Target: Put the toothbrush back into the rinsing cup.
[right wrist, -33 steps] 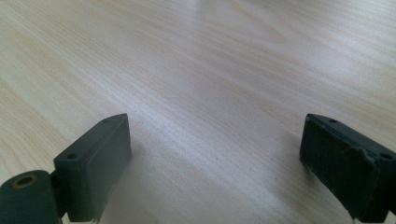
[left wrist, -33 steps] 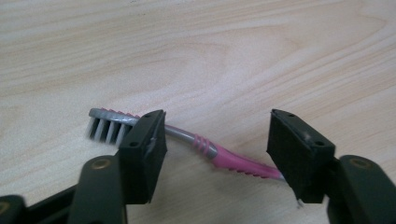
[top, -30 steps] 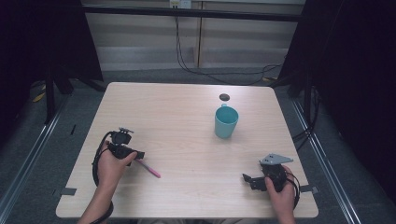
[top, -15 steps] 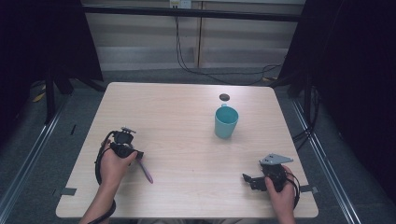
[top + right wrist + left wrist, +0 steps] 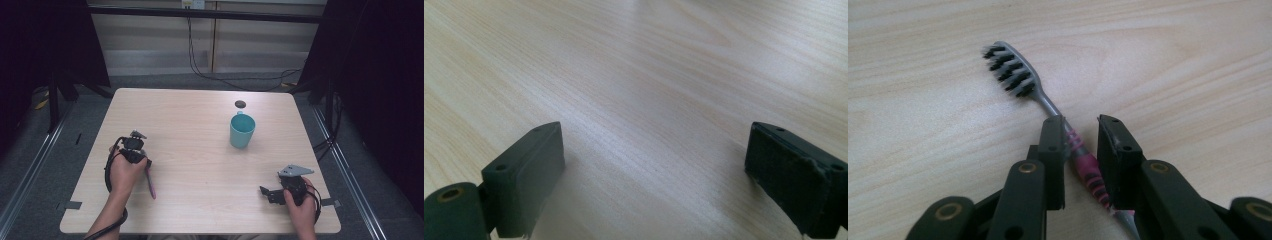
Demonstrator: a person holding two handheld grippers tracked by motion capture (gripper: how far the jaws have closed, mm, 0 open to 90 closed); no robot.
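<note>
Left gripper (image 5: 1080, 150) jaws have just been closing around toothbrush (image 5: 1058, 112) handle, 1 pad touching, other not quite; brush flat on table (image 5: 200, 130), well left of cup (image 5: 242, 131). Off-centre pinch could make it pivot or slip. Right gripper (image 5: 654, 170) wide apart, idle.

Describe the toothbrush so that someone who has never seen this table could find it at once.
On the wooden table, look near the left front edge, far from the teal cup. The toothbrush lies flat there between the jaws of the left tool. Its pink handle and dark bristles set it apart.
</note>
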